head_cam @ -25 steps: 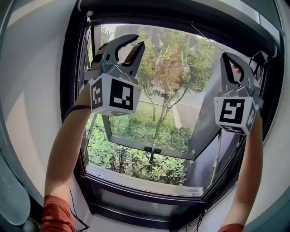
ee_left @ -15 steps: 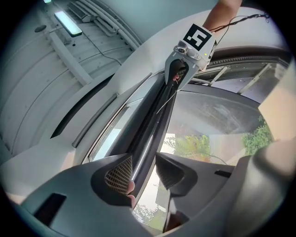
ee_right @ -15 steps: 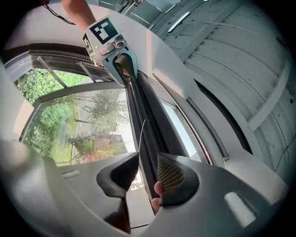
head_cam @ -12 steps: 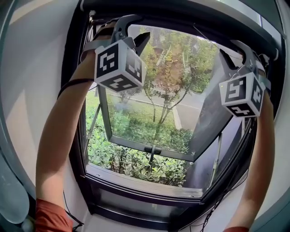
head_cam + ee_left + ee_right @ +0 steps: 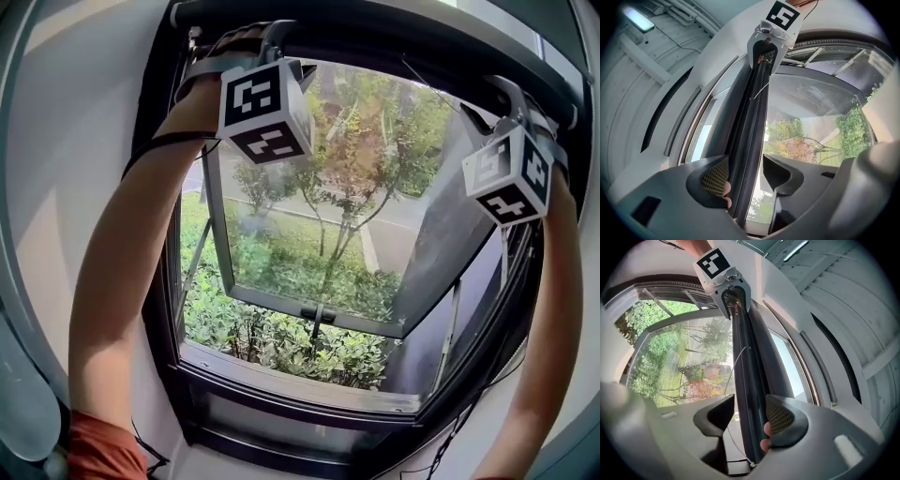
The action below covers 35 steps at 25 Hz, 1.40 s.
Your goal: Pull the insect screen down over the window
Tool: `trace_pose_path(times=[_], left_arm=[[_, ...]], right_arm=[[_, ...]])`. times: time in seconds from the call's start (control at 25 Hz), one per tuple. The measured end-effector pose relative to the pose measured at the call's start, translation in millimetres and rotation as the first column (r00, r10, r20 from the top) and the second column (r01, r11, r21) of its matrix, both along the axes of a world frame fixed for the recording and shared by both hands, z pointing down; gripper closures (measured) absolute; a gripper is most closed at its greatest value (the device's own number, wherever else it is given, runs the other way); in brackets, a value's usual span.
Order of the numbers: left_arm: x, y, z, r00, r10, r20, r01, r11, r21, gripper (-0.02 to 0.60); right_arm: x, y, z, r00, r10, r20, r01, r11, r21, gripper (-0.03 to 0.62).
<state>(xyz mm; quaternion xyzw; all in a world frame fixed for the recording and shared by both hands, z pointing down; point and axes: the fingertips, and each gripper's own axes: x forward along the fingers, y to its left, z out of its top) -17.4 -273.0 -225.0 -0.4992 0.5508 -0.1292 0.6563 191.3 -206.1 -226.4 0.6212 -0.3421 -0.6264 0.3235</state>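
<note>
The insect screen's dark pull bar lies rolled up along the top of the window frame. In the head view my left gripper reaches up to its left end and my right gripper to its right end. In the left gripper view the bar runs between the jaws of the left gripper, with daylight showing beside the right jaw. The right gripper view shows the same bar between the jaws of the right gripper. Both pairs of jaws have just been opening and stand open around the bar.
Below the bar the glass sash is swung outward, its handle at the lower edge. Trees and bushes lie beyond. The dark sill runs along the bottom, a thin cord hangs at lower right, and a pale wall flanks the left.
Both grippers have risen from in front of the glass to the top bar and turned. Their jaws have spread wider, the right one from a closed look.
</note>
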Motion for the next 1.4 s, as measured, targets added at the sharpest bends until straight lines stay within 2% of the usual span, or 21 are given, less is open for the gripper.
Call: trace_pose_path(times=[0.44,0.56,0.76,1.04,1.4], left_arm=[[-7.0,-17.9,-3.6,0.992,-0.118,0.050,0.119,0.993,-0.018,0.367],[-7.2,-22.4,-5.6,0.985,-0.159,0.064,0.161,0.987,-0.017,0.367],[-8.8,-28.5,-7.2,0.965,-0.238,0.107,0.238,0.971,0.006,0.367],[-8.9,-29.7,-4.8,0.963,-0.241,0.118,0.242,0.970,0.003,0.367],[-9.8,-27.8,5.2,0.962,-0.238,0.136,0.242,0.970,-0.020,0.367]], right_arm=[[28.3,-13.7,-4.2,0.999,0.046,0.020,-0.046,0.999,0.000,0.368],[29.0,-15.0,-6.0,0.998,0.068,0.000,-0.068,0.998,0.007,0.368],[29.3,-21.7,-5.7,0.985,0.160,-0.063,-0.161,0.987,0.000,0.368],[28.9,-22.8,-3.9,0.984,0.173,-0.033,-0.174,0.984,-0.029,0.370],[27.7,-20.2,7.0,0.986,0.163,-0.047,-0.165,0.985,-0.048,0.370]])
